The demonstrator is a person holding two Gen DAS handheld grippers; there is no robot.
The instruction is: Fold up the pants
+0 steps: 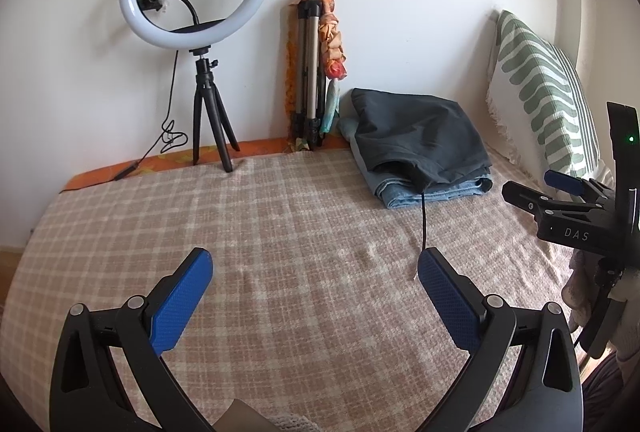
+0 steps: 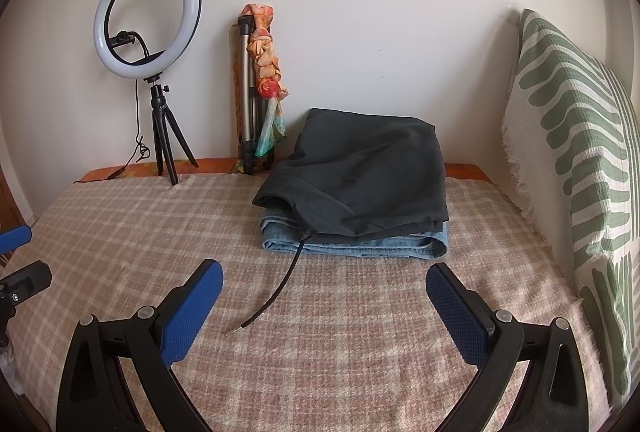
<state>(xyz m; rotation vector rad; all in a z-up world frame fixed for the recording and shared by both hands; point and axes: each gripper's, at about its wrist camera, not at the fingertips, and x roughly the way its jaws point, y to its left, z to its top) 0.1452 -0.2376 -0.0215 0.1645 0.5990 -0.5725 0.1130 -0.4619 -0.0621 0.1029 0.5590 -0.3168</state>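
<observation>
We hold both tools over the checked blanket, and neither has hold of anything: the left gripper is spread wide with bare blanket between its blue pads, and the right gripper is spread just as wide. The dark pants lie already folded on top of folded jeans, a stack set at the far side of the blanket, close to the wall and just left of the green-striped pillow. From the right gripper the stack lies straight ahead and near; from the left gripper it lies ahead and off to the right, farther away, so we judge the right hand the nearer one. The stack's long axis runs left to right across our view, its folded edge toward us. A black drawstring trails from the pants toward the right gripper, ending on the blanket between its fingers' line and the stack.
</observation>
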